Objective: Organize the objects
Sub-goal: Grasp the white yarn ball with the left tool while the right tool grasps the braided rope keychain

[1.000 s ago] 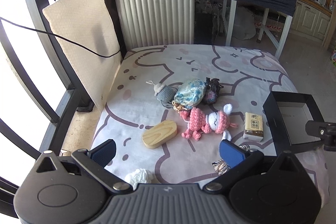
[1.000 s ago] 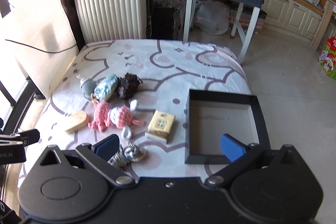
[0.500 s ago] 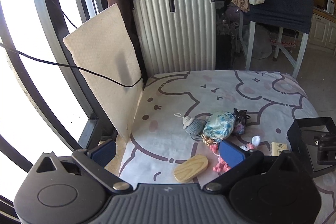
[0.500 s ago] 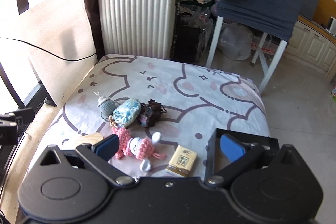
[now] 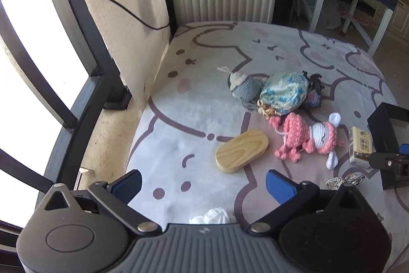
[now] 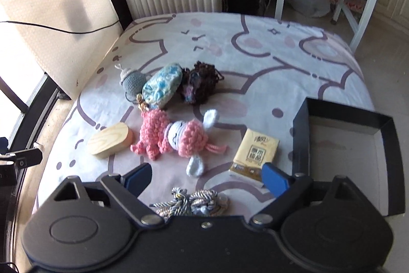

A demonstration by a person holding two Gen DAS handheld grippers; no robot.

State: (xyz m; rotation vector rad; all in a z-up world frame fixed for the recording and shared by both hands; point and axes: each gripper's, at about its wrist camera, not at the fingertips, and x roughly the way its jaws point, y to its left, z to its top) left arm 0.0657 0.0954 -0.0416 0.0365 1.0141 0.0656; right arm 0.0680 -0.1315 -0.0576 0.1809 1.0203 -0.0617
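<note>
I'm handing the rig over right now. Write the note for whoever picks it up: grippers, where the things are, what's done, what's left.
Left gripper: open, holding nothing, above the near left of the patterned tablecloth.
Right gripper: open, holding nothing, over the grey braided cord knot.
Black open box: at the right edge; what shows of its inside holds nothing.
On the cloth: oval wooden block, pink crochet bunny doll, yellow tissue pack, blue patterned pouch, grey crochet toy, dark yarn bundle, white fluffy ball.
Done: nothing boxed, as far as can be seen.
Left: probably move everything into the box.
</note>
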